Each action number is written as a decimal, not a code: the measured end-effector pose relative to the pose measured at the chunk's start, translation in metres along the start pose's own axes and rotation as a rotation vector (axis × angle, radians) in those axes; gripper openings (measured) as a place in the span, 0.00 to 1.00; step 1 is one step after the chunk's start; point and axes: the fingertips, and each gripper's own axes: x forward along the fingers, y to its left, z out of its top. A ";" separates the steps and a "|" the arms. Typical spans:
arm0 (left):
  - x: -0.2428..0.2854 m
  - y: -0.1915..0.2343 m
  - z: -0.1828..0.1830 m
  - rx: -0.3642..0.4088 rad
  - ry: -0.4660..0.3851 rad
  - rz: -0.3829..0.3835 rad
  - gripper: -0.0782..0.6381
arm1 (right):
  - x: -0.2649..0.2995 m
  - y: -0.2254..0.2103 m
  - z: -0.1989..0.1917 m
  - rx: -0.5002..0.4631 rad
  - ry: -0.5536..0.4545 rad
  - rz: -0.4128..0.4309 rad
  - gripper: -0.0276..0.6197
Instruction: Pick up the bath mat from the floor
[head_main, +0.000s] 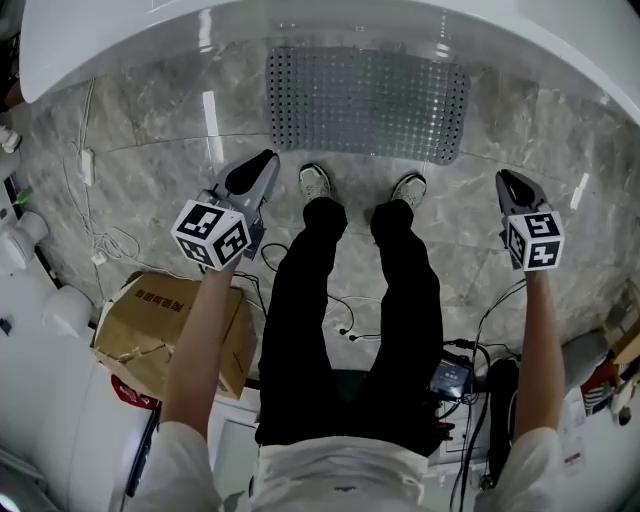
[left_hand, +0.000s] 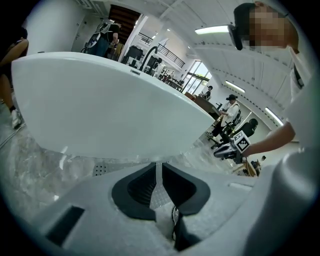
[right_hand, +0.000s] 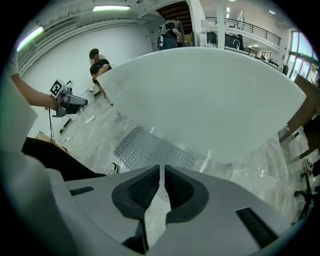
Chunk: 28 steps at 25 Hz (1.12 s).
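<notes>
**Bath mat still on the floor, both grippers empty**

The translucent grey rubber bath mat (head_main: 368, 103), studded with rows of small dots, lies flat on the grey marble floor (head_main: 150, 140). Its far edge runs along the foot of the white bathtub (head_main: 320, 25), and its near edge lies just beyond the person's pale sneakers (head_main: 314, 182).

The left gripper (head_main: 260, 162) hangs to the left of the legs, near the mat's near left corner but clear of it. Its own view shows the dark jaws closed together with nothing between them.

The right gripper (head_main: 508, 182) hangs to the right of the legs, a little off the mat's near right corner. Its jaws are likewise closed on nothing, with the mat visible on the floor beyond them.

A brown cardboard box (head_main: 150, 320) and loose cables sit near the person's left side, well away from the mat.

As I judge it, the pick-up has not begun. No edge of the mat is lifted or gripped. What is left is to open the jaws, reach the near edge, grip it and raise the mat off the floor.
</notes>
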 end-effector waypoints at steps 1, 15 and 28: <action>0.007 0.007 -0.006 -0.007 0.004 0.004 0.15 | 0.011 -0.001 -0.004 0.009 0.005 0.002 0.06; 0.093 0.109 -0.085 -0.062 0.028 0.143 0.33 | 0.141 -0.025 -0.059 0.118 0.069 0.013 0.06; 0.149 0.198 -0.159 -0.091 0.109 0.239 0.41 | 0.225 -0.053 -0.094 0.145 0.074 -0.018 0.07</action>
